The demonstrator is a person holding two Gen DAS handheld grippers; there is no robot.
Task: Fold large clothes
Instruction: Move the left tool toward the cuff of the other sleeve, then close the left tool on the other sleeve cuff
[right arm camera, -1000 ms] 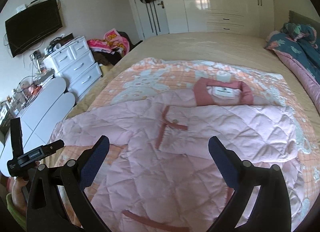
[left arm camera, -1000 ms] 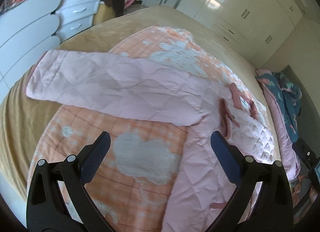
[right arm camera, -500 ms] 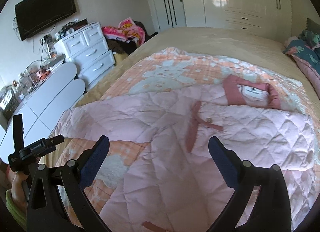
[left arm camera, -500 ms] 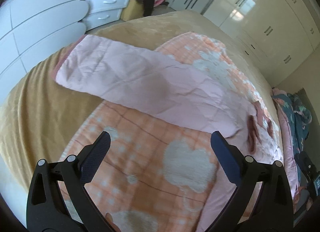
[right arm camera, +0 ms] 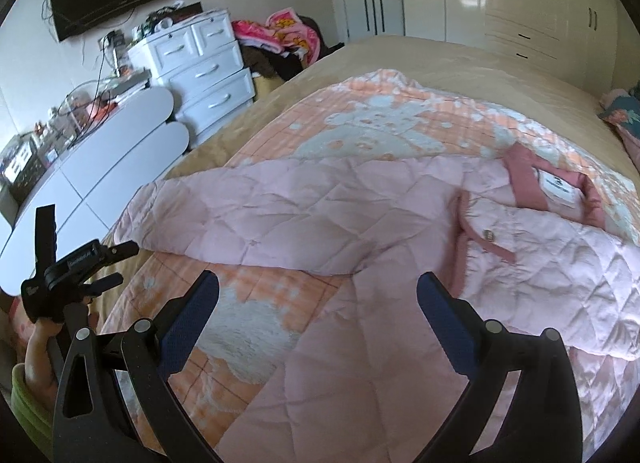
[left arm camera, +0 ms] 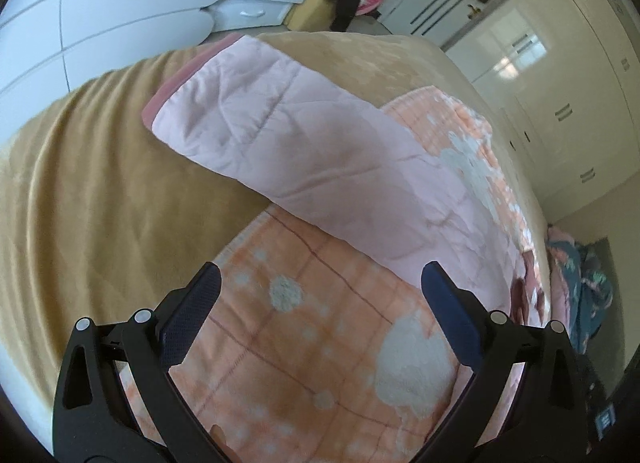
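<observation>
A pale pink quilted jacket [right arm camera: 360,215] lies spread on the bed, with a darker pink collar [right arm camera: 556,187] at the right and one sleeve [left arm camera: 280,139] stretched out to the left, its cuff [left arm camera: 176,87] over the tan cover. My left gripper [left arm camera: 320,303] is open and empty, above the orange blanket just short of the sleeve. It also shows in the right wrist view [right arm camera: 100,267] at the far left, near the cuff. My right gripper [right arm camera: 318,303] is open and empty above the jacket's body below the armpit.
The jacket rests on an orange checked blanket [left arm camera: 320,343] over a tan bed cover [left arm camera: 80,183]. White drawers [right arm camera: 204,75] and a low white cabinet [right arm camera: 100,155] stand left of the bed. Wardrobes [right arm camera: 520,3] line the far wall. A patterned pillow [left arm camera: 580,283] lies at the right.
My left gripper has swung left and closer toward the sleeve's cuff end. My right gripper has moved left and lower over the jacket. Both stayed open.
</observation>
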